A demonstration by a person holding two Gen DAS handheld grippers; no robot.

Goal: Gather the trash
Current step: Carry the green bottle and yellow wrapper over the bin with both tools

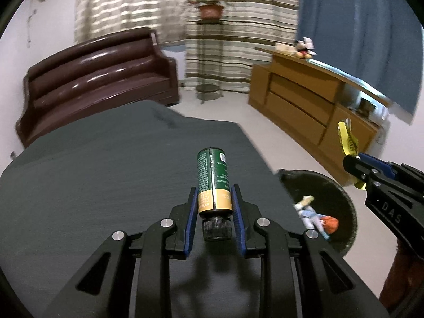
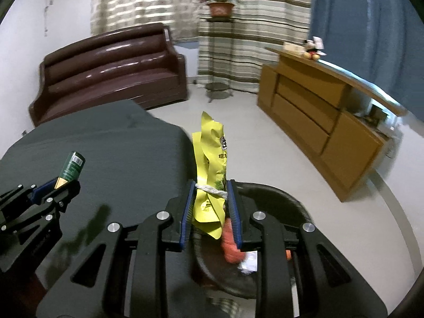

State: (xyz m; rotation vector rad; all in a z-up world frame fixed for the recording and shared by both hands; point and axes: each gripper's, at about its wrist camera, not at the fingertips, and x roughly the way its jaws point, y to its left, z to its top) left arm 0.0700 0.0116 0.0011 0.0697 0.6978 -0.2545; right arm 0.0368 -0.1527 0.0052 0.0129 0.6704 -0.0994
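The left gripper [image 1: 214, 206] pinches a green-and-tan bottle [image 1: 213, 179], black cap toward the camera, above the dark surface [image 1: 106, 172]. The right gripper [image 2: 210, 206] pinches a crumpled yellow wrapper [image 2: 210, 164] past the surface's edge, over a round bin [image 1: 341, 212] holding a doll [image 1: 318, 220]. Bare floor [image 2: 265, 143] lies beyond.

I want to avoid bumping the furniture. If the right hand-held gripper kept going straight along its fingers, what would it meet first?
Probably bare floor. The right hand-held gripper, shut on a yellow snack bag, points past the dark table's edge; the wooden cabinet stands to the right. Depth is unclear.
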